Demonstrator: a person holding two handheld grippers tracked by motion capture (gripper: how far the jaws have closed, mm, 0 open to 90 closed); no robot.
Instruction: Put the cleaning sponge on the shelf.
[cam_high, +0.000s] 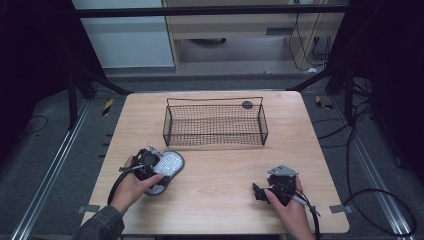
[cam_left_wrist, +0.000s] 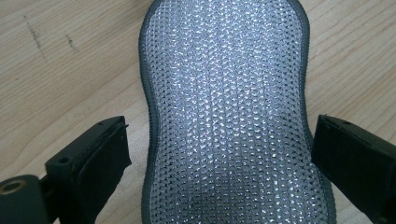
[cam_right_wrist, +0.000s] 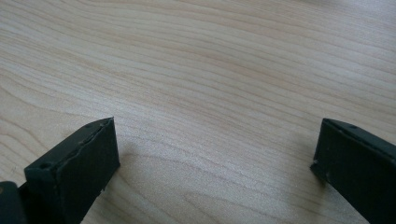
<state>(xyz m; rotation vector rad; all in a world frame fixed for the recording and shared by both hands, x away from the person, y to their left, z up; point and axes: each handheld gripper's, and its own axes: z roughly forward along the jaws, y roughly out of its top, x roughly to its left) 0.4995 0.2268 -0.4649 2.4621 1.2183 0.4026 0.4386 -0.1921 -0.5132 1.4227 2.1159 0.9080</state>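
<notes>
Scrubbing pad (cam_left_wrist: 229, 116): a flat pad shaped like a peanut, narrower at the waist, covered in a glittering silver mesh of small raised scales and edged with a dark grey stitched border. In the high view it lies on the table at lower left of the frame (cam_high: 167, 167), near the person's edge and well apart from the basket.

Left gripper (cam_high: 150, 162): black, held in the person's left hand (cam_high: 132, 187) at lower left of the high view, directly over the pad. In the left gripper view its two blocky black jaws stand apart on either side of the pad's waist; the right one looks to be at the grey border, the left one leaves a strip of bare wood. Spread wide, clamping nothing.

Right gripper (cam_high: 260, 192): black with a grey three-cornered plate on top, held in the right hand (cam_high: 290, 210) at lower right of the high view. In the right gripper view its jaws are spread far apart over bare wood, with nothing between them.

Table (cam_high: 225, 195): pale wood-grain laminate, smooth and matt, with rounded corners.

Wire basket (cam_high: 215, 125): a black rectangular mesh basket with thin wire rims, at centre of the high view, beyond both grippers.

In the way: the left gripper and hand cover the pad's near left part in the high view.
</notes>
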